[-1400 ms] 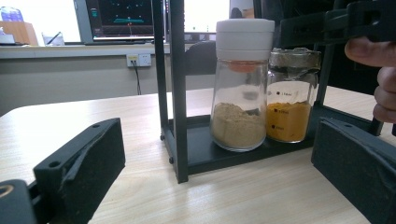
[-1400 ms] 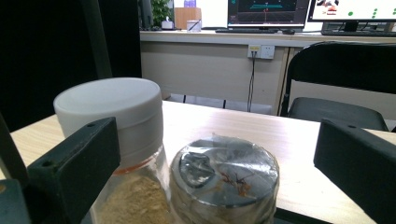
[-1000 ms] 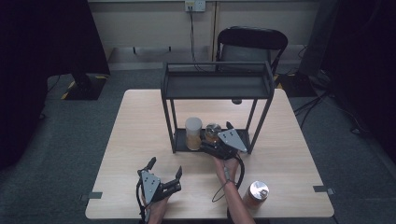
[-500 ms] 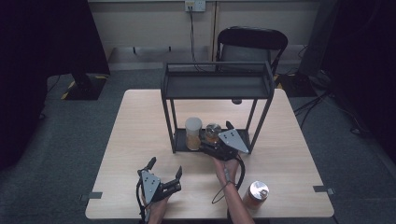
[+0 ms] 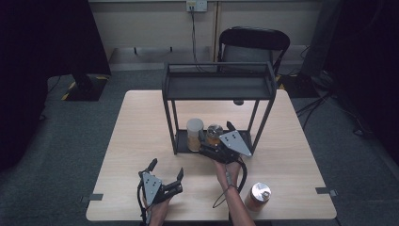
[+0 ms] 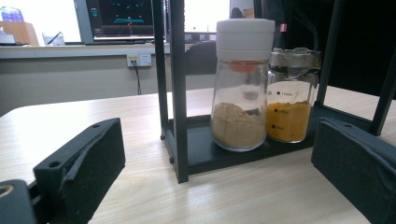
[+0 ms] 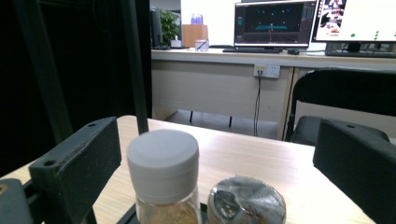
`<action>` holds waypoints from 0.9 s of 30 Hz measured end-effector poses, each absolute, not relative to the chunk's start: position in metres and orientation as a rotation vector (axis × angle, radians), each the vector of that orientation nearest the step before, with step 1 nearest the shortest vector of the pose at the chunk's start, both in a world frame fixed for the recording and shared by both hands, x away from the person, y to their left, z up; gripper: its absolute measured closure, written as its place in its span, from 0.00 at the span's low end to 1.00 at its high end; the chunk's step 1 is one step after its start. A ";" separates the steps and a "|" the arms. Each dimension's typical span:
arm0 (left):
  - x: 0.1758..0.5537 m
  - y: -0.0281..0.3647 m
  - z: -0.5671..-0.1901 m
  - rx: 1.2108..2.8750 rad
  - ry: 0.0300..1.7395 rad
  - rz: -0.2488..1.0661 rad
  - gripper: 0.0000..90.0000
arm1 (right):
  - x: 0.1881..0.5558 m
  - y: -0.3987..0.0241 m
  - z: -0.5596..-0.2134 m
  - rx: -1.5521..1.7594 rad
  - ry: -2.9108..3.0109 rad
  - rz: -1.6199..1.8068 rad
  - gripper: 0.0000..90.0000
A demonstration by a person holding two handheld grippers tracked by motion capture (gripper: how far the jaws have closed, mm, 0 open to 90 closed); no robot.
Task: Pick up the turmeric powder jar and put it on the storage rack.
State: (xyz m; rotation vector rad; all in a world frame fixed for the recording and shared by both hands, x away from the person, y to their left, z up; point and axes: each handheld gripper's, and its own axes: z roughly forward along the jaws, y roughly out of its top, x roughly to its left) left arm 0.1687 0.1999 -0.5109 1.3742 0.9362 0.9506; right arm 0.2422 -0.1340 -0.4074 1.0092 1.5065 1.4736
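Silver-lidded jar (image 5: 215,133) stands partly hidden behind the right gripper (image 5: 214,137).

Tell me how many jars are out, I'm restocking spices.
3: a white-lidded jar and a silver-lidded jar side by side on the rack's bottom shelf, and a third jar near the table's front right corner.

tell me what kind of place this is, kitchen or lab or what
Most likely an office or lab set up for recording, not a kitchen: a bare wooden table on grey carpet, computer monitors on a desk along the wall, a folding chair, and a small black rack holding two spice jars.
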 end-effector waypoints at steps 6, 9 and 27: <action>0.169 0.200 -0.511 1.375 0.936 0.951 0.02 | 0.234 -0.135 -0.399 0.974 1.500 1.480 0.00; 0.169 0.200 -0.511 1.375 0.936 0.951 0.02 | 0.229 -0.137 -0.394 0.968 1.496 1.494 0.00; 0.169 0.200 -0.511 1.375 0.937 0.950 0.02 | 0.205 -0.150 -0.372 0.920 1.433 1.510 0.02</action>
